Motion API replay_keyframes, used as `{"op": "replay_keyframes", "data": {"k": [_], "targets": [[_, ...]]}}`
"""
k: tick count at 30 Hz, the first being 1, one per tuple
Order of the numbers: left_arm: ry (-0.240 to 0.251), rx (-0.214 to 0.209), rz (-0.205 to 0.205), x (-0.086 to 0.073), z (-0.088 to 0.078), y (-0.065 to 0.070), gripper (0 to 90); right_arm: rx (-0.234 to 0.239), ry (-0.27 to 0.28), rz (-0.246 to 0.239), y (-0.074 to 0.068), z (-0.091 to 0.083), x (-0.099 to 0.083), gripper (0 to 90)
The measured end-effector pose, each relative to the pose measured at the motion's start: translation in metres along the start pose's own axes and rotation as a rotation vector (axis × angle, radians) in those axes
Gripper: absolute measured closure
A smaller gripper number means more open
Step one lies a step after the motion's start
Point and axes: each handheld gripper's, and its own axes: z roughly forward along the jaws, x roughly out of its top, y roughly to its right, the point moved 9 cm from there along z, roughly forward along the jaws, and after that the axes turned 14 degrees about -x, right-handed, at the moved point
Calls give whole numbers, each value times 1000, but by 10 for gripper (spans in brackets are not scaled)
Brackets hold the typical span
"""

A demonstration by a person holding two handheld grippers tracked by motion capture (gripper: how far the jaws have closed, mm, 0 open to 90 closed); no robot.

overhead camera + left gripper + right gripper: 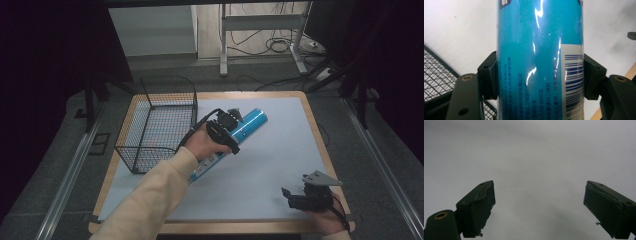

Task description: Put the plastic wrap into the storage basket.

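High view
Left tool point(235, 131): clamped across a blue can point(250, 125), which it holds tilted above the desk point(320, 150) — the can's top points up and right, its lower end shows past the sleeve point(150, 195).
Can's place: mid-desk, just right of the wire basket point(160, 122), apart from it.
Basket: black mesh, upright on the desk's left part, on the white mat point(270, 165).
Right tool point(295, 196): low at the desk's near right corner, well apart from the can, nothing between its jaws.

Left gripper view
Can point(539, 60): upright in this view, glossy blue with a white barcode panel at its right; both black pads point(489, 75) press on its sides.
Left tool point(540, 77): clenched on the can.
Basket point(439, 72): mesh at lower left, beyond the jaw.
Mat point(456, 30): white, behind the can.

Right gripper view
Right tool point(539, 205): released — jaws stand wide apart, with bare pale mat point(536, 157) between and beyond them.
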Motion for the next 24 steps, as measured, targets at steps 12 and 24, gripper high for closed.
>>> {"op": "replay_keyframes", "data": {"k": [12,24], "targets": [[7,25,-6,8,-15,-5,312,2,6,-3,0,-1,1,107],[17,62,-18,16,-26,-17,312,1,3,-1,0,0,0,107]]}}
